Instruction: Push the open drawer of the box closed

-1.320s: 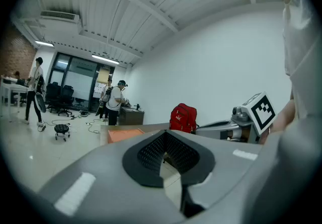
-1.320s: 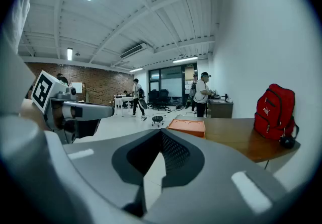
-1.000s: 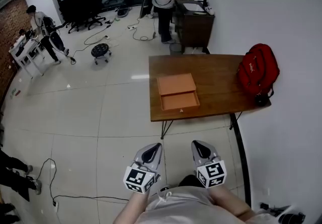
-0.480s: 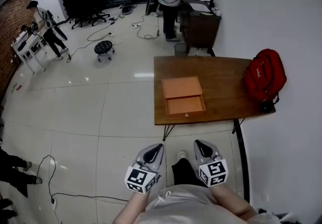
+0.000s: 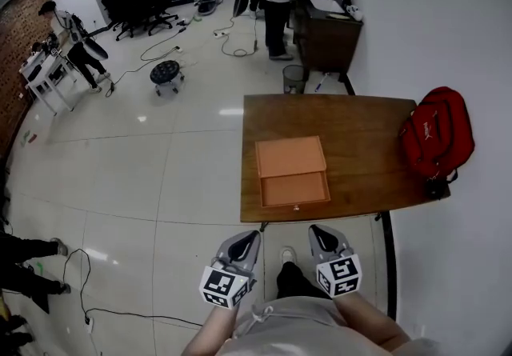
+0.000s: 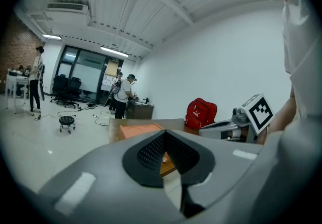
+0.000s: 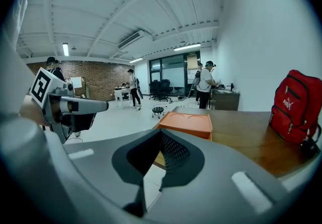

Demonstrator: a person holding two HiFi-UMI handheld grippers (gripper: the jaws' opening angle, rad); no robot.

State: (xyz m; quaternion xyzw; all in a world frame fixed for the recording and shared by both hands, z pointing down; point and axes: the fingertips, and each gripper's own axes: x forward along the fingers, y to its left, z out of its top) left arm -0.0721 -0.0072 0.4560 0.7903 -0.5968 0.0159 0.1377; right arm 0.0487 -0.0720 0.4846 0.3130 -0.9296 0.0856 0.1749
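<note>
The orange box (image 5: 290,156) sits on the desk (image 5: 364,142), and its drawer (image 5: 294,190) sticks out toward the person (not pushed yet). The left gripper (image 5: 242,243) and right gripper (image 5: 321,238) hang near the desk edge, not touching it, jaws squeezed together and empty. All the pushing is left.

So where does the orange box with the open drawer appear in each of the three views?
Head view: the orange box sits just right of centre, with its drawer open toward the person.
Left gripper view: the box is left of centre, just above the jaws.
Right gripper view: the box is near centre, just above the jaws.
Shared landmark: the red backpack, right of the box in every view.
</note>
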